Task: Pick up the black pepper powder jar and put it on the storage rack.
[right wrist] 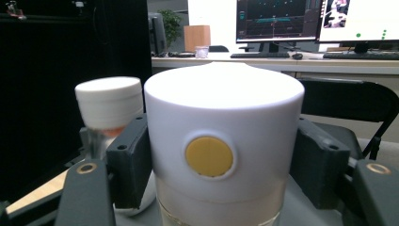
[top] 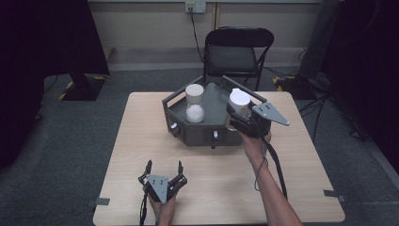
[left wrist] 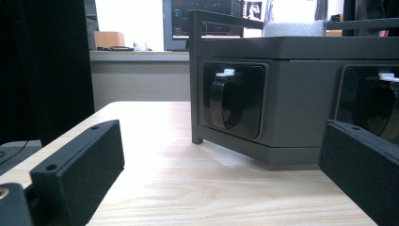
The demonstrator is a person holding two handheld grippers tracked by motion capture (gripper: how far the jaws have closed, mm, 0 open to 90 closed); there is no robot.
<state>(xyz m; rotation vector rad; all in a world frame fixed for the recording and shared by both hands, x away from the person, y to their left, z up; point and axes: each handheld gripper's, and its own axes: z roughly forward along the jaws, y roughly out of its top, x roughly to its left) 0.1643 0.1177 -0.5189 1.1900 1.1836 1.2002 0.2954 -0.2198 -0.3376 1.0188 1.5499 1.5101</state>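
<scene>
Nearest the table's front edge, the left gripper (top: 164, 170) is held low over the light wooden table (top: 141, 155), well short of the dark grey angular metal stand (top: 190, 134), which serves here as the landmark; its two black jaws are spread wide with nothing between them, and in the left gripper view they frame bare tabletop with the stand's front wall (left wrist: 291, 108) beyond. In that wall two recessed square pockets are seen, each holding a black loop-shaped handle (left wrist: 226, 101) with a small white tab on top. Farther on, at the stand's right front corner, the right gripper (top: 239, 112) is raised above the stand's top surface, and its jaws are clamped on a clear glass jar with a broad white cap (top: 239, 101). In the right gripper view the jar (right wrist: 221, 141) is seen squeezed between both black pads, a round yellow sticker (right wrist: 209, 156) is carried on the front of its cap, and pale contents can be made out through the glass below the cap, though what they are cannot be told. On the left part of the stand's top, a second clear jar with a white cap (top: 194, 102) stands upright, with white contents filling its lower part; it is apart from the held jar. Behind the stand, beyond the table's far edge, a black folding chair (top: 235, 54) is placed.
</scene>
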